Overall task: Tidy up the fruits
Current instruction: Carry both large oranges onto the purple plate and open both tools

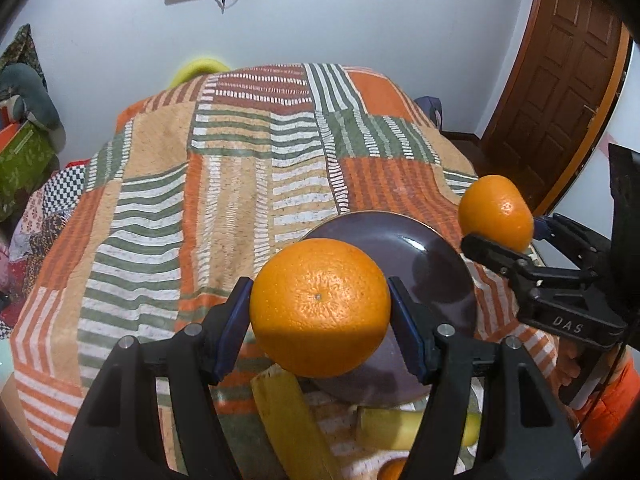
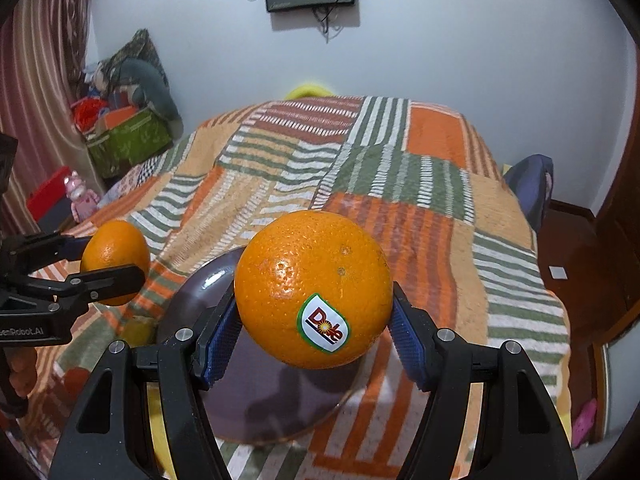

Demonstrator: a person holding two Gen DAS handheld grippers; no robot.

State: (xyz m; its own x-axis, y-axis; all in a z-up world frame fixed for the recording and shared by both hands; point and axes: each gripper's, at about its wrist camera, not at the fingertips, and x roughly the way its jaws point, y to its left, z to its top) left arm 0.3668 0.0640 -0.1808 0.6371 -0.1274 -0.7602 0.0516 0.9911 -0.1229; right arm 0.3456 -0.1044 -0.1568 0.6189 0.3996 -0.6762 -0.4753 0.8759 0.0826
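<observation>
My left gripper (image 1: 320,312) is shut on a plain orange (image 1: 320,306) and holds it above the near edge of a dark purple plate (image 1: 436,264). My right gripper (image 2: 314,320) is shut on an orange with a Dole sticker (image 2: 314,288), also above the plate (image 2: 200,292). The right gripper and its orange (image 1: 496,212) show at the right of the left wrist view. The left gripper and its orange (image 2: 115,260) show at the left of the right wrist view. Two bananas (image 1: 288,416) (image 1: 396,424) lie below the left gripper, partly hidden.
Everything sits over a bed with a striped orange, green and white patchwork cover (image 1: 240,184). A wooden door (image 1: 560,92) stands at the right. Boxes and soft toys (image 2: 124,136) are piled at the left wall. Another orange fruit (image 1: 394,470) peeks out at the bottom.
</observation>
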